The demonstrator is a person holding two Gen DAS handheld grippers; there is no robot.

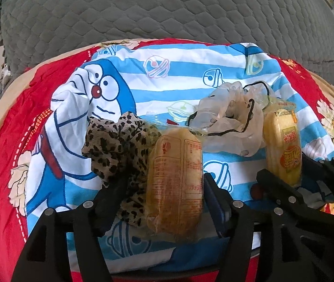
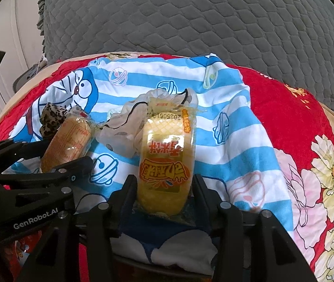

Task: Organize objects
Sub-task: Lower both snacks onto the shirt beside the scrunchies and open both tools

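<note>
Lying on a blue-striped cartoon cloth (image 1: 167, 89), two wrapped corn cobs sat apart: one (image 1: 176, 188) between the spread left claw (image 1: 162, 188), beside a leopard-print scrunchie (image 1: 115, 145); the other (image 2: 167, 159) between the right claw (image 2: 164, 185), jaws parted, barely clear.

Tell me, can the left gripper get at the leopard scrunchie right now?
Probably yes: the scrunchie lies just beside the left gripper, uncovered, but the snack pack between its fingers must be cleared first.
</note>
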